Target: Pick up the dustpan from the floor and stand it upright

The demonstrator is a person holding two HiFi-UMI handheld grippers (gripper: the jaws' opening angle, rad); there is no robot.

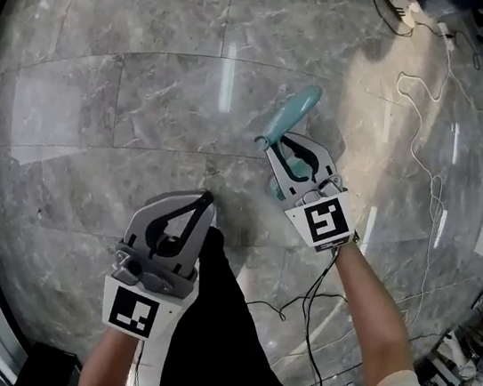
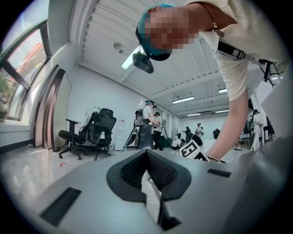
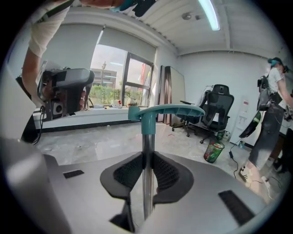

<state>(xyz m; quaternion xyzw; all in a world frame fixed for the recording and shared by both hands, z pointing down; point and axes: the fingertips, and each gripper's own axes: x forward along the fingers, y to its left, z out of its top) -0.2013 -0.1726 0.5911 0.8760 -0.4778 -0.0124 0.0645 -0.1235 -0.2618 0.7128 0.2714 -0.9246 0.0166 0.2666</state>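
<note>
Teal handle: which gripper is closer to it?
Right. The right gripper is clamped on the metal pole just below the teal handle. The left gripper is apart from it, off to the left, shut and holding nothing.

In the right gripper view I lose the dustpan pole (image 3: 147,146) at the bottom edge — its lower end is cut off. In the head view the right gripper (image 1: 270,150) covers that pole; only the teal handle (image 1: 291,114) shows. Distant people (image 2: 149,116) in the left gripper view are too small to make out.
</note>
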